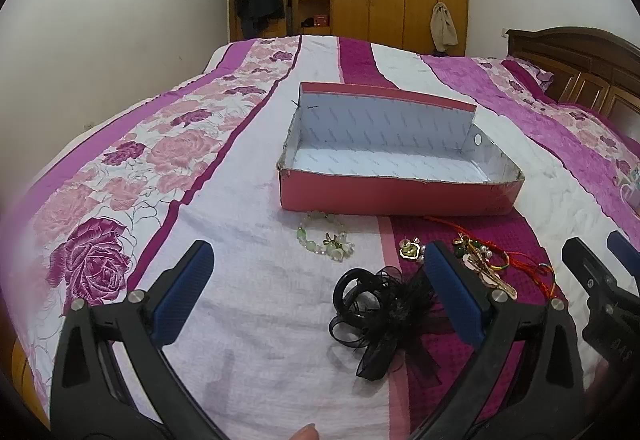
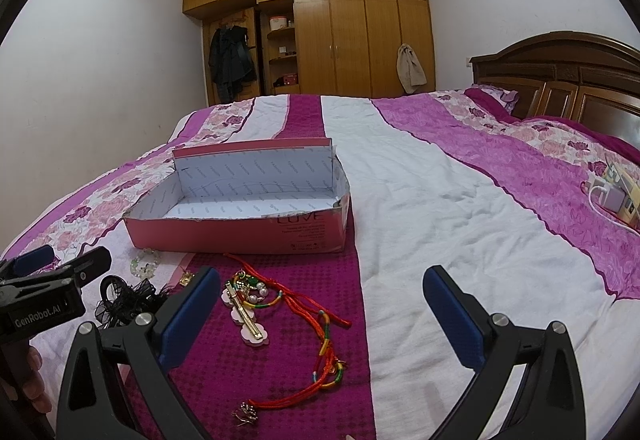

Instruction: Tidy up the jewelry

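On the bed point(image 1: 280, 320), a light, springy bead bracelet point(image 1: 325, 236) suits pinching across its band; left gripper point(image 1: 316, 276) and right gripper point(image 2: 320, 304) fingers gape wide, empty.

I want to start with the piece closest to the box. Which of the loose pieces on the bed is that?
The green bead bracelet, lying just in front of the pink box. The black hair bow and flower hair clip lie farther back.
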Action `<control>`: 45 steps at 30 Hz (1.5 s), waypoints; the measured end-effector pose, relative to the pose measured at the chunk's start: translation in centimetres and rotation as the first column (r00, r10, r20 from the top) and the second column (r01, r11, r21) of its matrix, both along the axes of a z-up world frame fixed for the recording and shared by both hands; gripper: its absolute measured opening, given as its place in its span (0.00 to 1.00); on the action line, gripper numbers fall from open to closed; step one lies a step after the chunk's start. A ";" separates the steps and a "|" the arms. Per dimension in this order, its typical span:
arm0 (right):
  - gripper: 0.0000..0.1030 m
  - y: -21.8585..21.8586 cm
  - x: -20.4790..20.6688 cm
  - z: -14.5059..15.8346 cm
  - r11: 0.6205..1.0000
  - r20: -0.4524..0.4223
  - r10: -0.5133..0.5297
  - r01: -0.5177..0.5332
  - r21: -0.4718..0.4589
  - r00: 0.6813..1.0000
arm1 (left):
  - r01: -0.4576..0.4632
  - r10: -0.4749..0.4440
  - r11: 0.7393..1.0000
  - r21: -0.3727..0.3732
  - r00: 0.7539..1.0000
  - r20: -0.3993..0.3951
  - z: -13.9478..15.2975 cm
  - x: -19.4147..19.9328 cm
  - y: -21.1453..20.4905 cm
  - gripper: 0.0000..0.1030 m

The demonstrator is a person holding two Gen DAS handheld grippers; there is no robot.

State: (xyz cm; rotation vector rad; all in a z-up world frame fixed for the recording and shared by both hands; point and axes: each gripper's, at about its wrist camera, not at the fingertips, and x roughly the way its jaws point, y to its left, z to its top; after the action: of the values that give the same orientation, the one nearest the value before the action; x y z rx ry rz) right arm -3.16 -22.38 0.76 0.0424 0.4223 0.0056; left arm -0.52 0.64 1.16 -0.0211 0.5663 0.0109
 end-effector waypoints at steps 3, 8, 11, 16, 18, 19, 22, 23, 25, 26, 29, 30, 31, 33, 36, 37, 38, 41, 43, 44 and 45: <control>1.00 -0.3 0.1 -0.1 1.000 -0.014 -0.004 0.005 0.010 1.000 | -0.002 0.002 1.000 0.003 1.000 -0.001 0.0 0.3 0.4 0.95; 1.00 -1.5 1.0 -0.8 0.999 -0.056 -0.029 0.031 0.037 0.998 | -0.021 0.022 0.999 0.026 1.000 -0.006 -0.2 1.3 1.3 0.95; 1.00 -2.0 1.5 -1.1 0.997 -0.089 -0.048 0.053 0.052 0.995 | -0.025 0.026 0.999 0.026 0.999 -0.035 -0.7 2.3 2.0 0.95; 1.00 -2.6 2.1 -1.7 0.995 -0.128 -0.061 0.071 0.073 0.990 | -0.019 0.018 1.000 -0.011 0.996 -0.092 -1.4 4.2 3.1 0.91; 1.00 -2.7 2.3 -2.0 0.994 -0.142 -0.060 0.071 0.079 0.988 | -0.008 0.006 1.000 -0.025 0.993 -0.114 -1.6 5.0 3.3 0.84; 0.99 -2.8 2.4 -2.1 0.994 -0.151 -0.058 0.071 0.083 0.987 | -0.004 0.000 1.000 -0.027 0.993 -0.122 -1.8 5.3 3.3 0.82; 0.93 -3.0 2.8 -2.6 0.993 -0.177 -0.051 0.070 0.099 0.983 | 0.034 -0.040 0.999 -0.039 0.987 -0.159 -2.3 6.6 3.2 0.66; 0.92 -3.1 2.9 -2.7 0.992 -0.186 -0.048 0.068 0.106 0.981 | 0.053 -0.060 0.998 -0.046 0.983 -0.174 -2.5 7.1 3.1 0.61; 0.88 -3.3 3.1 -3.0 0.990 -0.203 -0.042 0.067 0.121 0.978 | 0.077 -0.086 0.996 -0.053 0.977 -0.198 -2.8 7.8 2.8 0.54; 0.85 -3.4 3.2 -3.1 0.990 -0.211 -0.038 0.066 0.128 0.977 | 0.088 -0.097 0.995 -0.054 0.973 -0.210 -3.1 8.2 2.6 0.48; 0.76 -3.5 3.7 -3.7 0.988 -0.245 -0.027 0.063 0.141 0.969 | 0.095 -0.106 0.994 -0.055 0.964 -0.243 -3.8 8.8 2.3 0.38; 0.72 -3.5 3.9 -3.9 0.988 -0.257 -0.021 0.060 0.144 0.966 | 0.093 -0.103 0.994 -0.050 0.963 -0.250 -4.1 8.9 2.2 0.37; 0.69 -3.4 4.1 -4.0 0.988 -0.269 -0.018 0.059 0.144 0.963 | 0.095 -0.104 0.994 -0.047 0.961 -0.255 -4.2 9.0 2.3 0.37; 0.58 -3.3 4.4 -4.4 0.988 -0.290 -0.011 0.054 0.142 0.957 | 0.096 -0.105 0.994 -0.046 0.961 -0.255 -4.4 9.1 2.3 0.37; 0.50 -3.0 4.8 -4.9 0.990 -0.314 0.002 0.042 0.134 0.950 | 0.085 -0.098 0.995 -0.059 0.955 -0.280 -4.8 9.6 2.3 0.38; 0.48 -3.0 4.8 -4.9 0.990 -0.320 0.004 0.040 0.132 0.948 | 0.085 -0.099 0.994 -0.061 0.953 -0.286 -4.9 9.8 2.4 0.39; 0.47 -2.9 4.8 -5.0 0.991 -0.324 0.008 0.037 0.132 0.946 | 0.085 -0.101 0.994 -0.065 0.952 -0.290 -4.9 10.0 2.4 0.39; 0.40 -3.0 4.6 -4.9 0.990 -0.338 0.019 0.030 0.139 0.941 | 0.093 -0.106 0.994 -0.060 0.952 -0.286 -4.9 9.9 2.3 0.39; 0.36 -3.2 4.3 -4.9 0.989 -0.355 0.027 0.026 0.145 0.934 | 0.099 -0.110 0.994 -0.055 0.954 -0.279 -4.9 9.8 2.2 0.39; 0.32 -3.2 4.1 -4.8 0.989 -0.364 0.033 0.022 0.146 0.931 | 0.100 -0.112 0.993 -0.055 0.955 -0.276 -4.9 9.7 2.3 0.38; 0.26 -3.2 3.9 -4.8 0.989 -0.369 0.038 0.018 0.146 0.929 | 0.105 -0.117 0.993 -0.058 0.955 -0.272 -4.8 9.7 2.3 0.34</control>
State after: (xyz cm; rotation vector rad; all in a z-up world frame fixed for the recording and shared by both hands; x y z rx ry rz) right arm 0.78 -25.63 -4.04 0.1891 0.8022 0.0396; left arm 9.19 2.98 -3.67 -0.0295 0.8454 -0.1091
